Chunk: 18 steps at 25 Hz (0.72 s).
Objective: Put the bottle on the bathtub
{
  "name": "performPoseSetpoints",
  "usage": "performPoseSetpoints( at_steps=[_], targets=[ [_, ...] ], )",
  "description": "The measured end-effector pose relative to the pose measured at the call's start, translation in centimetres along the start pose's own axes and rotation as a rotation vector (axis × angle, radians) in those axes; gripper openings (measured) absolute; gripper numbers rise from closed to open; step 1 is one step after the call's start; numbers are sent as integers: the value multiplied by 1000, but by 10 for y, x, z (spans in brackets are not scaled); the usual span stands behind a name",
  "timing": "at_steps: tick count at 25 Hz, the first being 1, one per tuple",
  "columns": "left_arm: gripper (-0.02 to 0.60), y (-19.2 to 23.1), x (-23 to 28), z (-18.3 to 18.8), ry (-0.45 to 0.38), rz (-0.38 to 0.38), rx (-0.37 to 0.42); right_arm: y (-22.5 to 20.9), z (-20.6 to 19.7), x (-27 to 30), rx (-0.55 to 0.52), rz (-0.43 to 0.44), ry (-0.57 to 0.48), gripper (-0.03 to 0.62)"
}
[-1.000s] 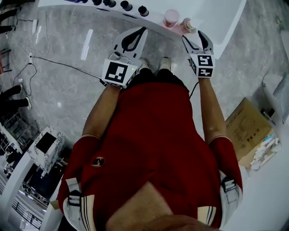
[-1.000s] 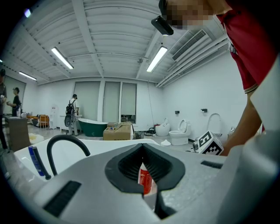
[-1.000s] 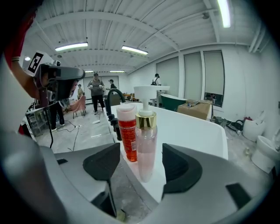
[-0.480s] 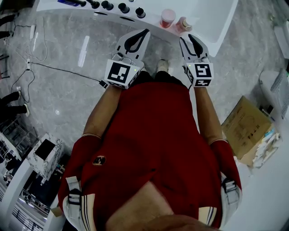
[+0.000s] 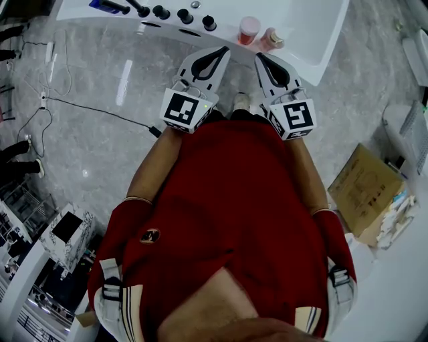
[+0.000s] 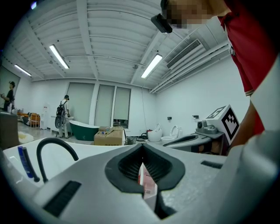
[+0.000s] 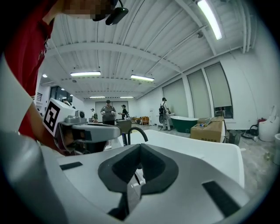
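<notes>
1. Two grippers point at the white bathtub [image 5: 304,50] from just short of its rim; the left gripper [image 5: 225,49] and the right gripper [image 5: 258,56] sit side by side, tips angled toward each other but apart.
2. Left gripper [image 6: 142,146]: its jaws are together at the tips and clamp nothing; a pink-and-white sliver shows through the slit below them, and I cannot tell what it is.
3. Right gripper [image 7: 140,145]: its jaws are likewise closed on each other, holding nothing.
4. The bottle [image 5: 271,39] stands upright on the bathtub rim near the corner, just beside a pink-lidded jar [image 5: 249,28]; it is just ahead of the right gripper's tips and free of them.
5. Black knobs [image 5: 184,15] line the rim further left; a curved black faucet [image 6: 52,151] rises over the tub.
6. A cardboard box [image 5: 364,187] lies on the grey floor to the person's right.
</notes>
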State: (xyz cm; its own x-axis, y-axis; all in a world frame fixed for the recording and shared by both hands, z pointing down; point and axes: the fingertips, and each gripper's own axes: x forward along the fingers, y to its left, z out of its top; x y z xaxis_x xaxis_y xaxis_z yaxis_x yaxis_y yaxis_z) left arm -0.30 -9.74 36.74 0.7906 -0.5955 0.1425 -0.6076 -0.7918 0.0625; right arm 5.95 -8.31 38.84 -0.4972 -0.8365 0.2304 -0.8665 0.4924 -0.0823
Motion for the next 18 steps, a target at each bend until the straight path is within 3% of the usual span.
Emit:
performPoseSetpoints(
  at_steps=[18],
  targets=[
    [8,-4,3,3,-9,-32,3,16,14,7,-2,29,-25,-2]
  ],
)
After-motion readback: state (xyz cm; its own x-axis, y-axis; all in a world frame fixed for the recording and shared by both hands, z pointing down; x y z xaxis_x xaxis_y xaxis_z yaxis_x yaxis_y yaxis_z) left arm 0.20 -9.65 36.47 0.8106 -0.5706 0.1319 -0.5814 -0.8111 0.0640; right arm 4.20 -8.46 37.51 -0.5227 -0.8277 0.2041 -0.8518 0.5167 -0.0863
